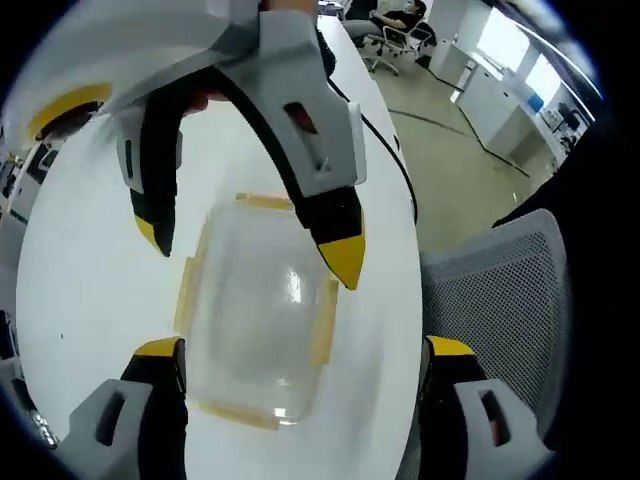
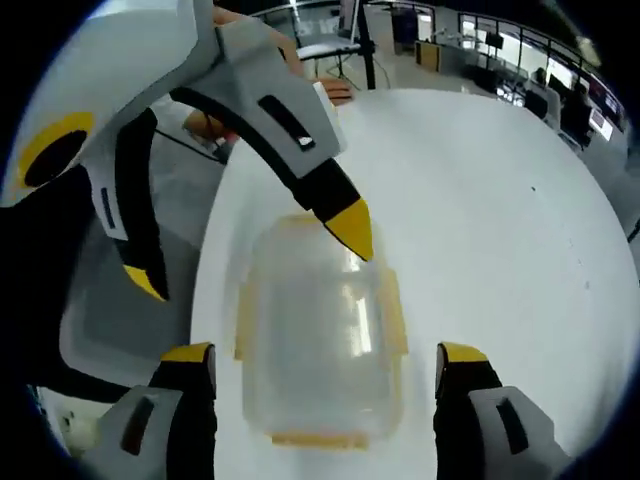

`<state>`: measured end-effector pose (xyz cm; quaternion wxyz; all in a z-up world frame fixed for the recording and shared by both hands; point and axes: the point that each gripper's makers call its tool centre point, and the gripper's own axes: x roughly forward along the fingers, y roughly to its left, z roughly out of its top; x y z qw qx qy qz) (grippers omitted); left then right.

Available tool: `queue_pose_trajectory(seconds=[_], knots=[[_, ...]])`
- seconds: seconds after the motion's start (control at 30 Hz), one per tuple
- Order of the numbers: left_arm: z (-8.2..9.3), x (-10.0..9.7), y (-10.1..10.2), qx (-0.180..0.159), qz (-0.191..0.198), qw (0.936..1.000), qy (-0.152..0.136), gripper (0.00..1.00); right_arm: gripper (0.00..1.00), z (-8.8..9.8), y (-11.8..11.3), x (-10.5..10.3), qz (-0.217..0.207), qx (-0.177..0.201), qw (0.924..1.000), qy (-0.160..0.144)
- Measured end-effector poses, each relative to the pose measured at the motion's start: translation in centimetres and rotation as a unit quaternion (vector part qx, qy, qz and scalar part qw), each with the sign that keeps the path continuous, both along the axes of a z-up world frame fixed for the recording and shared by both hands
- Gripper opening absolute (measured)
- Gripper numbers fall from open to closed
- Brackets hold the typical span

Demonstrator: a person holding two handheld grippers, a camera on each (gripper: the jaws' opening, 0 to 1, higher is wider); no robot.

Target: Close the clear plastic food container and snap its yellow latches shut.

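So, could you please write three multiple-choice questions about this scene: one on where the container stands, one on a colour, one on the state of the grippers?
1. Where does the clear container stand?
A. on a white table
B. on a chair
C. on the floor

2. What colour are its latches?
A. blue
B. yellow
C. red

3. How are the left gripper and right gripper?
A. both shut on the container
B. one holds a latch
C. both open

Answers: 1 A, it rests on the white tabletop. 2 B, yellow strips line the lid's edges. 3 C, each pair of jaws stands wide apart on either side of the container.
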<state>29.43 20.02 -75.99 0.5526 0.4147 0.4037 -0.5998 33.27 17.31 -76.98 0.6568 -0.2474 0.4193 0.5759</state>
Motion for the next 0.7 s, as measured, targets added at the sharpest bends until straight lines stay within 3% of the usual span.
queue_pose_trajectory(seconds=[0.27, 0.47, 0.6, 0.7], knots=[[-0.8, 0.5, 0.9, 0.017, -0.010, 0.9998, 0.002, 0.99, 0.98, 0.2, 0.1, -1.1, -0.009, 0.016, 0.9998, 0.003], [-0.6, 1.0, 0.7, 0.008, -0.003, 0.9999, 0.012, 0.99, 1.00, -0.3, -0.1, -2.3, 0.003, 0.007, 1.0000, 0.003], [-0.9, 1.1, 1.1, 0.014, -0.011, 0.9998, 0.013, 0.99, 1.00, -0.1, 0.2, -2.3, 0.001, 0.010, 0.9999, -0.007], [-1.2, 1.2, 1.4, 0.019, -0.018, 0.9996, 0.010, 0.99, 1.00, -0.5, -0.1, -2.3, 0.011, -0.010, 0.9997, -0.021]])
